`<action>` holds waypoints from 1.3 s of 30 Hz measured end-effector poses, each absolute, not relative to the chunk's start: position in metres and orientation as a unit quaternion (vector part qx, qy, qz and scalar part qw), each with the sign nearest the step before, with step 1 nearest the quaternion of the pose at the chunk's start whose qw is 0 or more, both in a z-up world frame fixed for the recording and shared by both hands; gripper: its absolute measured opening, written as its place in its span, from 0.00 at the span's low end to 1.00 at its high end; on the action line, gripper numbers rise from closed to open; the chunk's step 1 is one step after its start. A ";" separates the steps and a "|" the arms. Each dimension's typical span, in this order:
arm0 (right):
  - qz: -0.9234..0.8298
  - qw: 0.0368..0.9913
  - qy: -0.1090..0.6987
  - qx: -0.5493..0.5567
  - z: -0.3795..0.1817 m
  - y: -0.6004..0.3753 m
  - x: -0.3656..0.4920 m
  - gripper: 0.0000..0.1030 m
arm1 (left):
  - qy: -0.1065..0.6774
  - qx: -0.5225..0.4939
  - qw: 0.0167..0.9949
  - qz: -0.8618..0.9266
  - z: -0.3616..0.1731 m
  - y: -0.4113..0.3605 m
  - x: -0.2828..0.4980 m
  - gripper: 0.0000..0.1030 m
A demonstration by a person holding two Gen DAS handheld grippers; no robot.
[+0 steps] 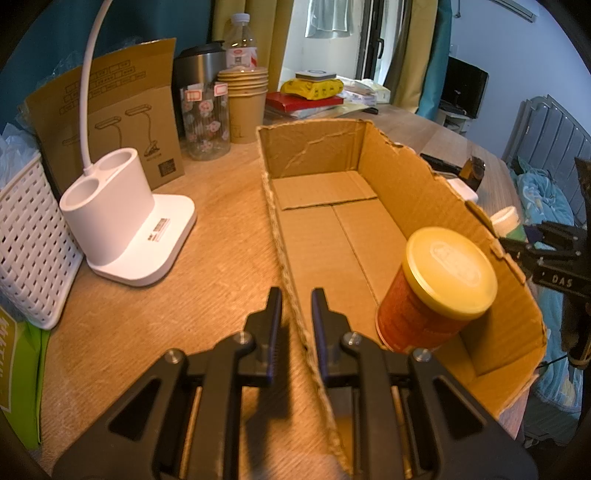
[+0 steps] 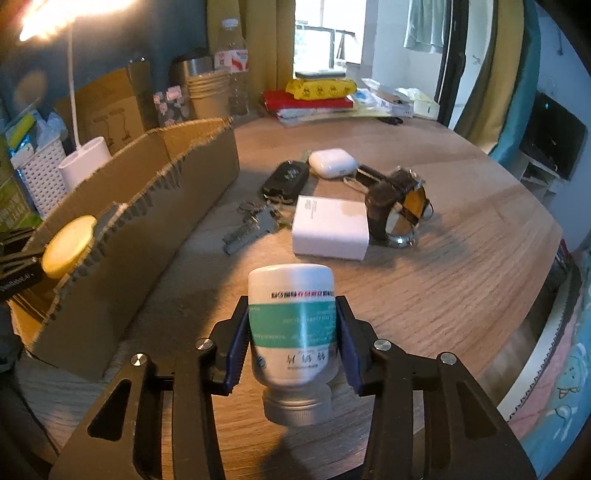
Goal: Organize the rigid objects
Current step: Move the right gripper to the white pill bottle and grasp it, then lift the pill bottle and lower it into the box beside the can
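Tongs (image 2: 291,332) around half-hidden bottle (image 2: 291,325)

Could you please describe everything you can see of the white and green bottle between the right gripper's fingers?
The bottle is white plastic with a green band and printed text that reads upside down. Its ribbed silvery cap points toward the camera, its base away. It sits tilted between the blue pads of the right hand-held gripper, which seem to press its sides, above the wooden table.

You get daylight from the far window (image 2: 325,33); the desk lamp (image 2: 55,14) flares top left, the bottle (image 2: 291,325) looks soft, and fisheye edges bend dark.
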State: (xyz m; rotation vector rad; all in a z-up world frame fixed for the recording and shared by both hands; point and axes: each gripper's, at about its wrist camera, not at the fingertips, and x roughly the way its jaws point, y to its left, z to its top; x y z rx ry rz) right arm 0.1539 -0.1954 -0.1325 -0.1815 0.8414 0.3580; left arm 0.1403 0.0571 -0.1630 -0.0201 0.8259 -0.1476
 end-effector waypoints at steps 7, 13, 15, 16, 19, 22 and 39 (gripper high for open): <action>0.189 0.900 0.384 -0.076 -0.116 -0.188 0.150 0.44 | 0.401 -0.010 0.913 -0.072 -0.163 0.057 0.140 0.17; 0.205 0.909 0.357 -0.069 -0.090 -0.180 0.147 0.44 | 0.401 -0.010 0.913 -0.072 -0.163 0.057 0.140 0.17; 0.211 0.911 0.348 -0.066 -0.082 -0.177 0.146 0.44 | 0.401 -0.010 0.913 -0.072 -0.163 0.057 0.140 0.17; 0.215 0.912 0.345 -0.064 -0.078 -0.176 0.145 0.44 | 0.401 -0.010 0.913 -0.072 -0.163 0.057 0.140 0.17; 0.225 0.913 0.334 -0.064 -0.068 -0.169 0.144 0.44 | 0.401 -0.010 0.913 -0.072 -0.163 0.057 0.140 0.17; 0.234 0.914 0.325 -0.065 -0.058 -0.162 0.143 0.44 | 0.401 -0.010 0.913 -0.072 -0.163 0.057 0.140 0.17; 0.305 0.904 0.292 -0.058 -0.028 -0.109 0.145 0.44 | 0.401 -0.010 0.913 -0.072 -0.163 0.057 0.140 0.17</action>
